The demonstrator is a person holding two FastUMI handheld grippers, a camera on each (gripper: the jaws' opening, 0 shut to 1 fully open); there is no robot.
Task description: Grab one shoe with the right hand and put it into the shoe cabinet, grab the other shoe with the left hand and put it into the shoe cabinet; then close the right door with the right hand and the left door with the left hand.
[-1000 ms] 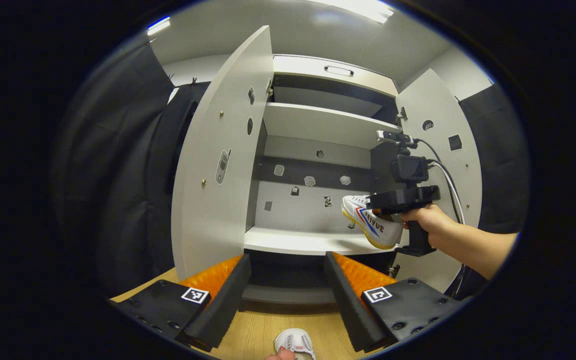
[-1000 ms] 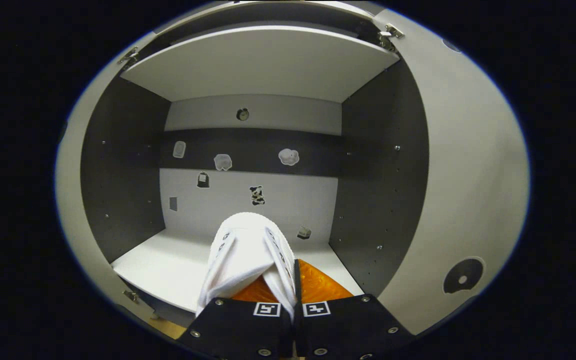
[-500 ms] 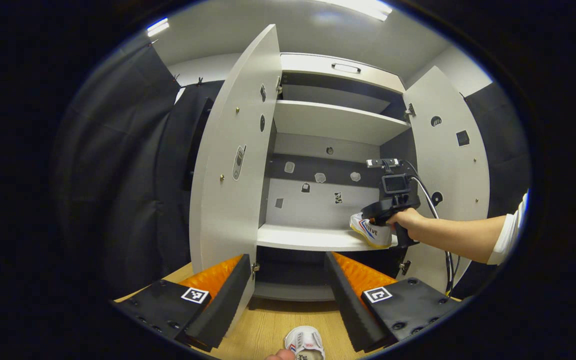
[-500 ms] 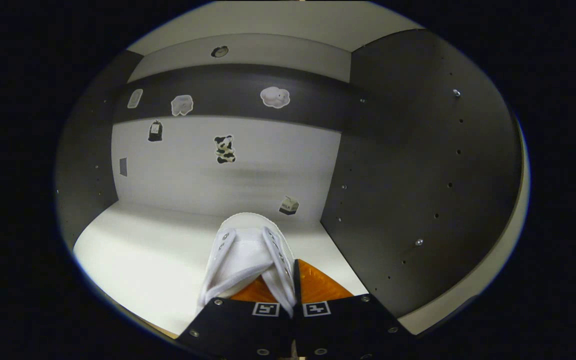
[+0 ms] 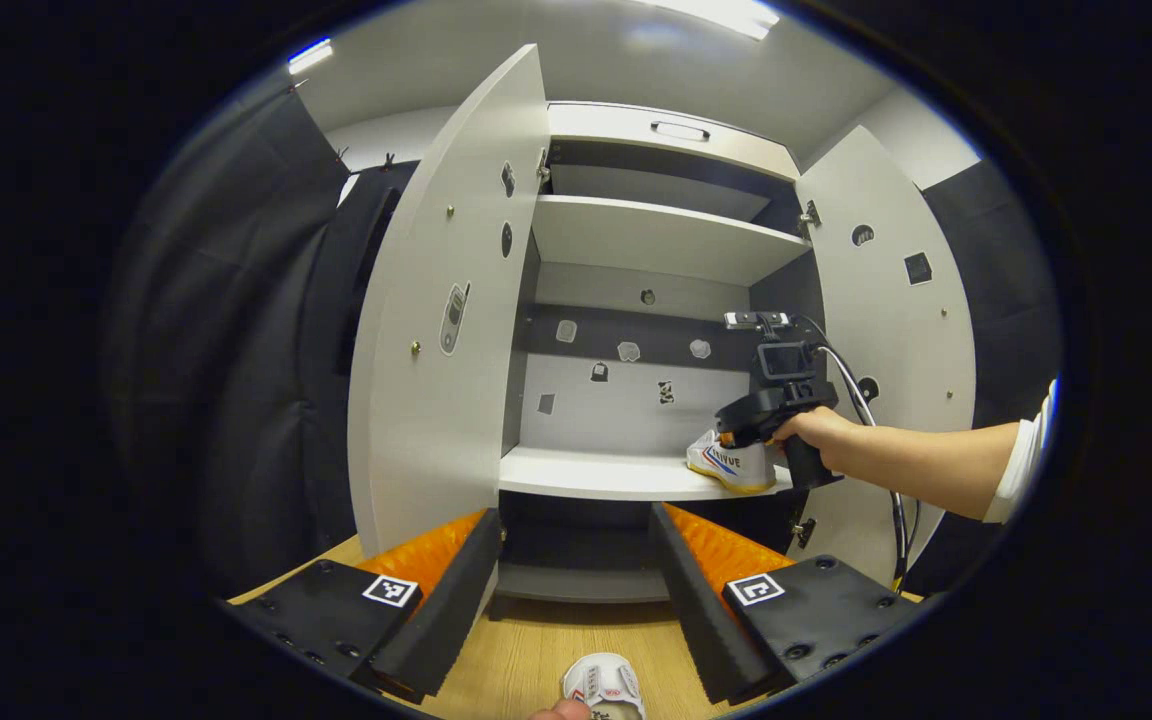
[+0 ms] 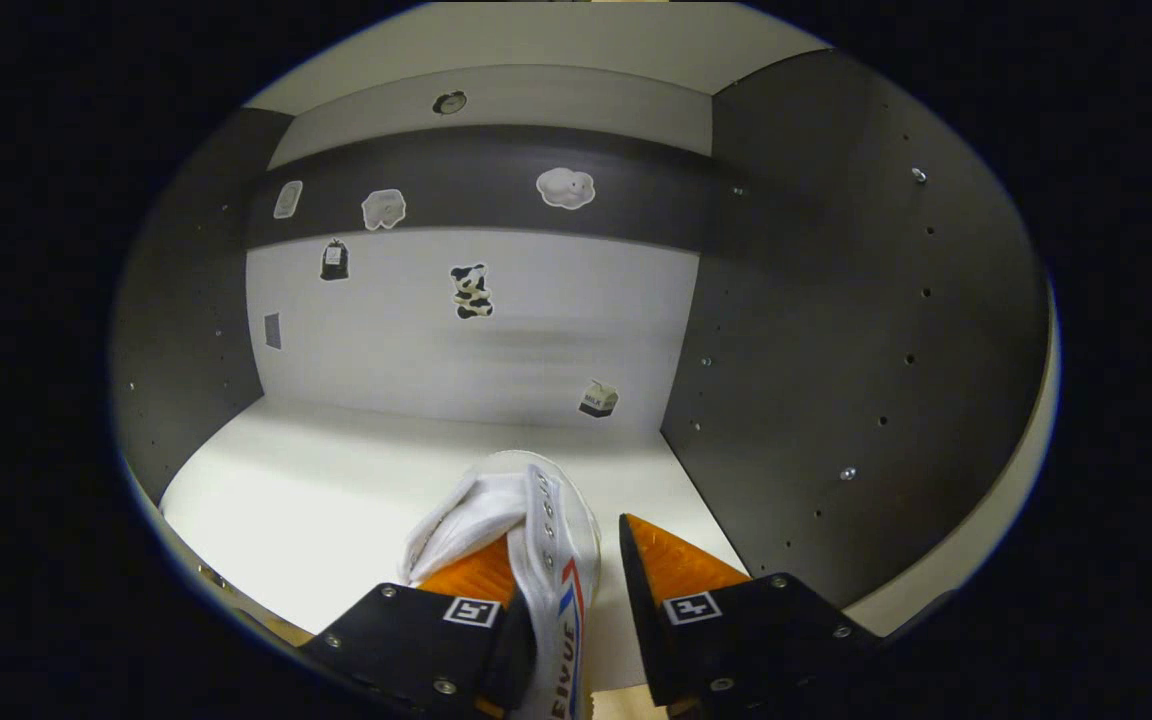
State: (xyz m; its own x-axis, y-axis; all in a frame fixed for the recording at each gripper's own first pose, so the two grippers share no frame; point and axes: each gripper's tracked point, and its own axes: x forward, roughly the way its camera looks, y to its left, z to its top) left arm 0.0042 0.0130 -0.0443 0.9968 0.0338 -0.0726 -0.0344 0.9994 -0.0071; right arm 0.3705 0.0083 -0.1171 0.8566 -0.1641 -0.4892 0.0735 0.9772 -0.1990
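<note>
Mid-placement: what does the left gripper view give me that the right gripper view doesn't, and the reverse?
Left gripper view: the left door and right door standing open, the second shoe on the floor, and the hand holding the right gripper. Right gripper view: its fingers spread, one inside the shoe, the other clear of it; a milk carton sticker on the back wall. Both: that shoe sitting on the shelf, at its right end.

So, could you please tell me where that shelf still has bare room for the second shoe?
The white cabinet shelf lies bare from the white canvas shoe leftward to the dark left wall. Its right end is crowded: shoe, right gripper, dark side panel.
</note>
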